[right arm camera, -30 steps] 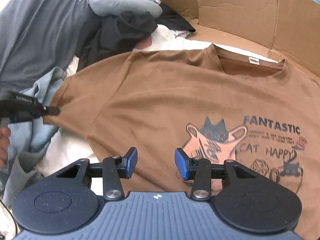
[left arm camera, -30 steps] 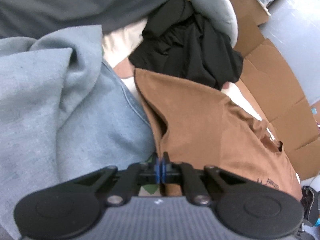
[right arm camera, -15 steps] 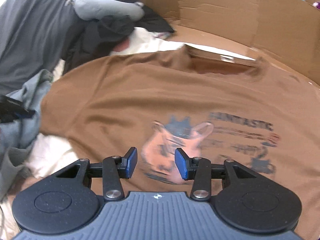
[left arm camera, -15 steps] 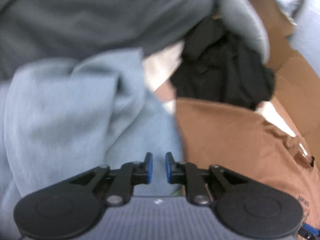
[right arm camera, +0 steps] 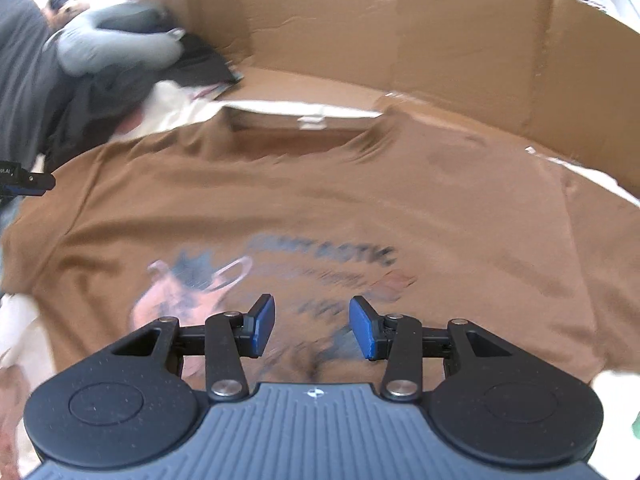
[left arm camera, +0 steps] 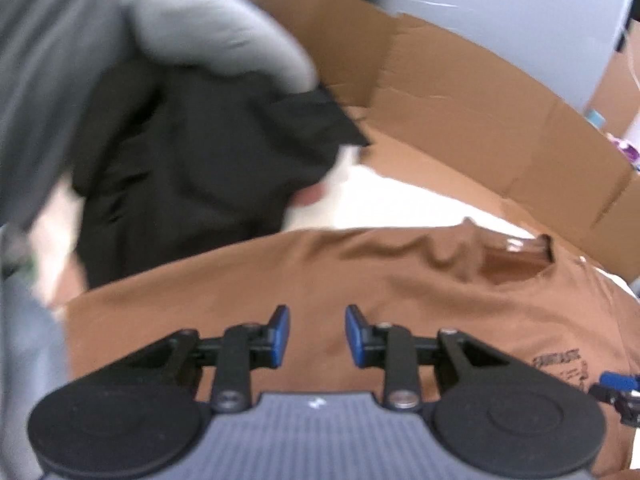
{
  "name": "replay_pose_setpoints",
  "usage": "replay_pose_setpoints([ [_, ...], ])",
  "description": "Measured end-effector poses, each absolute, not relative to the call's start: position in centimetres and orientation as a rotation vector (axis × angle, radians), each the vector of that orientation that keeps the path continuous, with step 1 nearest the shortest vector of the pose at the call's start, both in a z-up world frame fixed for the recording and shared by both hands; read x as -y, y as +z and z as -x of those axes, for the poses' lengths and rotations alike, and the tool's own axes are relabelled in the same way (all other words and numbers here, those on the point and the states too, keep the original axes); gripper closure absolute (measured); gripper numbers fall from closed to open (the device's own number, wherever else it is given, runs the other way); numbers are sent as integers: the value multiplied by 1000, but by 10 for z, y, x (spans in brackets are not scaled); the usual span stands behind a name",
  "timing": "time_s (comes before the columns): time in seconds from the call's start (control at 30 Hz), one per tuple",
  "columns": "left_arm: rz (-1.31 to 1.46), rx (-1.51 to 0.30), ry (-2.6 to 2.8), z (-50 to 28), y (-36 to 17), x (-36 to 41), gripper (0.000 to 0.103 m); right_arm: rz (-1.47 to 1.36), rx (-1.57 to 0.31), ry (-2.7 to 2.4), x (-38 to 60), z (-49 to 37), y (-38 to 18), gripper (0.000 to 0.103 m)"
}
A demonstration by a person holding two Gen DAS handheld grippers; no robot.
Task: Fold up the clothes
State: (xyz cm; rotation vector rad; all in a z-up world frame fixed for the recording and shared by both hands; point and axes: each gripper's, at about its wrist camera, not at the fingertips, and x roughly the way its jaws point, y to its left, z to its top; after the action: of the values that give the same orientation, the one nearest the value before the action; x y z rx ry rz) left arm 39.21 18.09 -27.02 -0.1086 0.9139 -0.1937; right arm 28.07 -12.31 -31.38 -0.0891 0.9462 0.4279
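A brown T-shirt [right arm camera: 320,200] with a cat print lies spread face up, collar toward the cardboard wall. The right wrist view shows my right gripper [right arm camera: 311,328] open above the print, nothing between its blue pads. In the left wrist view my left gripper [left arm camera: 317,335] hovers over the same brown T-shirt [left arm camera: 360,280] near its shoulder; its jaws are opening and hold nothing. The left gripper's tip [right arm camera: 28,182] shows at the left edge of the right wrist view, beside the shirt's sleeve. The right gripper's tip [left arm camera: 618,384] shows at the right edge of the left wrist view.
A black garment [left arm camera: 192,168] and a grey garment [left arm camera: 208,36] are heaped behind the shirt on the left. Light blue cloth [left arm camera: 24,340] lies at the far left. Cardboard walls [right arm camera: 400,40] ring the back and right. White bedding [left arm camera: 400,200] lies under the shirt.
My left gripper let go of the brown shirt's sleeve edge, opened, and swung right from the blue cloth to over the shirt. My right gripper moved right across the print, staying open.
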Motion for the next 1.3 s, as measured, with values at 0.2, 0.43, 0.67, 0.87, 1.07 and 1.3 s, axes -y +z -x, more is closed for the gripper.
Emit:
replay_pose_setpoints([
  [0.2, 17, -878, -289, -426, -280, -123, 79, 125, -909, 396, 140, -332, -324, 54],
  [0.43, -84, -915, -335, -461, -306, -71, 87, 240, -880, 409, 137, -393, -332, 54],
  [0.67, -225, -1001, -410, -473, -332, -32, 88, 320, -898, 480, 108, -423, -347, 54],
  [0.87, -204, -993, -361, -494, -336, -24, 88, 334, -926, 468, 96, -437, -362, 53],
  [1.07, -118, -1005, -330, -515, -335, -21, 90, 297, -936, 406, 93, -459, -365, 47],
  [1.3, 61, -902, -300, -517, -302, -55, 88, 239, -886, 300, 100, -471, -346, 46],
])
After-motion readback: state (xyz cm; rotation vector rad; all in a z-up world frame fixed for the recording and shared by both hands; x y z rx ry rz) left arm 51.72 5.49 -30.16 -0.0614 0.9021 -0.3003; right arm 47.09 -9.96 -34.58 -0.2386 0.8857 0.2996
